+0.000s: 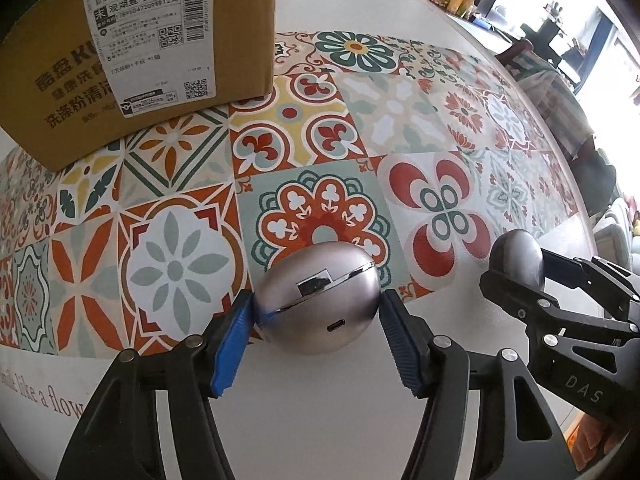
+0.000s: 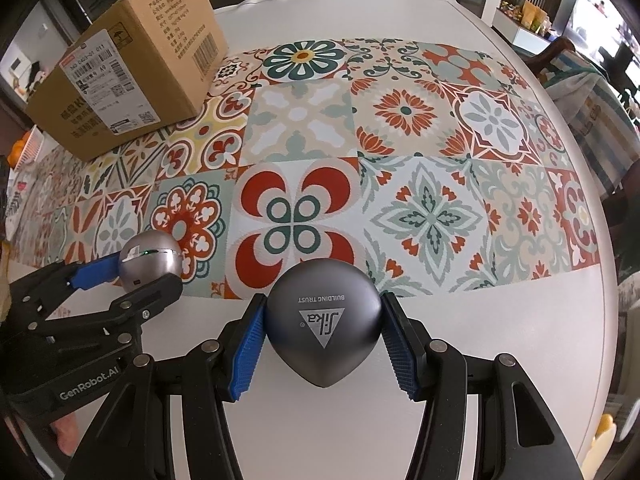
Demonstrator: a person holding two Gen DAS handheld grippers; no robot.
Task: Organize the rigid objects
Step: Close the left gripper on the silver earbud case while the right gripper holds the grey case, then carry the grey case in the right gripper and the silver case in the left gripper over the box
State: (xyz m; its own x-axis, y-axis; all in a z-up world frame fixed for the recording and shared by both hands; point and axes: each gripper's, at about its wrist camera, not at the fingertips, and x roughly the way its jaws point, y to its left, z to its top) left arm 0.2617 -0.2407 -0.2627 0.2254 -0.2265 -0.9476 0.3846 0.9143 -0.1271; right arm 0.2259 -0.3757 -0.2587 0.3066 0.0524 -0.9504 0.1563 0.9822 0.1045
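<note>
Left gripper (image 1: 316,316) clamped on silver case (image 1: 318,298), near edge of mat (image 1: 360,120). Right gripper (image 2: 322,338) clamped on grey case (image 2: 323,320), over white tabletop (image 2: 500,340). Cardboard box (image 2: 132,76) far left.

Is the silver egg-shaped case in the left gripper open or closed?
Closed: the silver case shows only a thin seam, its halves together, between the left gripper pads.
</note>
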